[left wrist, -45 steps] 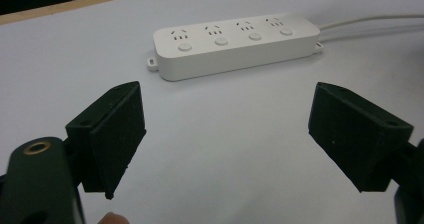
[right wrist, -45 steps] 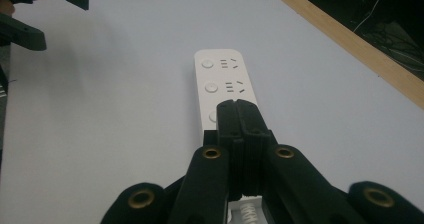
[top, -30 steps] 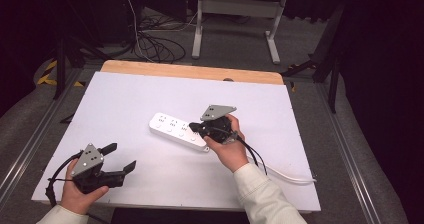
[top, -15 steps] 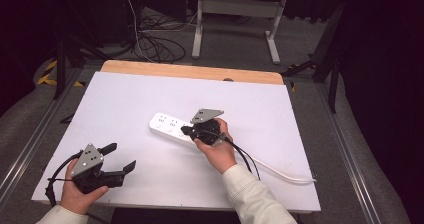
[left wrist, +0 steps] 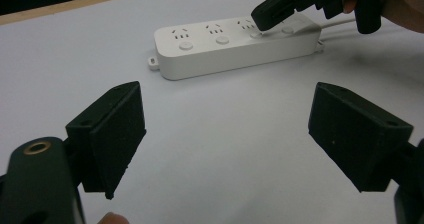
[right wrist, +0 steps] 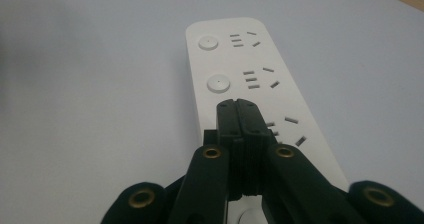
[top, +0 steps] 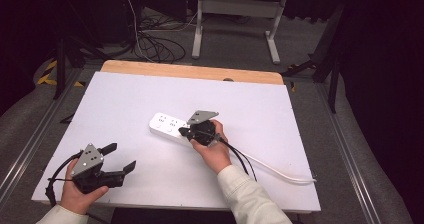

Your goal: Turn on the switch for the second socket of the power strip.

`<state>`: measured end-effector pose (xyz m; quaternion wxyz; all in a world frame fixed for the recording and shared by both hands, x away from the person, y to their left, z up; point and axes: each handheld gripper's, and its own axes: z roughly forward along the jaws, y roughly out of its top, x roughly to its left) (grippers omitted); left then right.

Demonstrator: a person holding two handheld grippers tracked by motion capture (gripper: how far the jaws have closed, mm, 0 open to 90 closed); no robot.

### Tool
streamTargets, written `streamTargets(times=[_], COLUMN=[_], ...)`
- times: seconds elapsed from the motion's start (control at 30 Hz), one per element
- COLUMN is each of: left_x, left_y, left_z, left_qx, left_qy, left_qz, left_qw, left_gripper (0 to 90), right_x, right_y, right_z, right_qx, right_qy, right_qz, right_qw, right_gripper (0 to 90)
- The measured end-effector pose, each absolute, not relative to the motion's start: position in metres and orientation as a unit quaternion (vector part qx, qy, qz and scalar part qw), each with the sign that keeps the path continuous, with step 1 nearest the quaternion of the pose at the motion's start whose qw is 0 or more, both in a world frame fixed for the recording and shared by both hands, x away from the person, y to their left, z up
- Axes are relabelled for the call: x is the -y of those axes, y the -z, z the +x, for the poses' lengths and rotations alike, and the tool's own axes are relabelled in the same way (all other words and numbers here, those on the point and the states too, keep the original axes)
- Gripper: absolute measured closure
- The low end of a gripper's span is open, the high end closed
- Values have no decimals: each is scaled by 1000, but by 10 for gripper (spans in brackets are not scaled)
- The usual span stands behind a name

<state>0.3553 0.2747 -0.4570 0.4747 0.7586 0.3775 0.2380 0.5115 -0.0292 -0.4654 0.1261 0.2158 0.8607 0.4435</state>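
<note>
While the left gripper (top: 119, 158) gapes empty, the pinched-together right gripper (right wrist: 239, 115) seemingly presses the power strip (right wrist: 250, 79) beneath its tips.

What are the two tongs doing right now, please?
Left tongs: open, holding nothing, over the table.
Right tongs: shut, empty, tip pressed down on the power strip at a button.

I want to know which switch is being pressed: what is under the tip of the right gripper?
The right gripper, jaws shut, sits on the white power strip, over the third round button's place from the far end. That button is covered; two buttons beyond show.
</note>
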Motion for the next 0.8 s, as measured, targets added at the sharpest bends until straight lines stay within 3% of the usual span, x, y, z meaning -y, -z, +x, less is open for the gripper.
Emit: streamTargets(times=[0.8], left_x=[-275], left_y=[457], left_z=[356], left_qx=[-377], left_qy=[-239], left_qz=[761], left_qw=[471], left_gripper=[153], right_x=[25], right_y=[469], right_z=[511], right_qx=[-862], right_qy=[-437], right_qz=[219], right_qw=[132], right_gripper=[900])
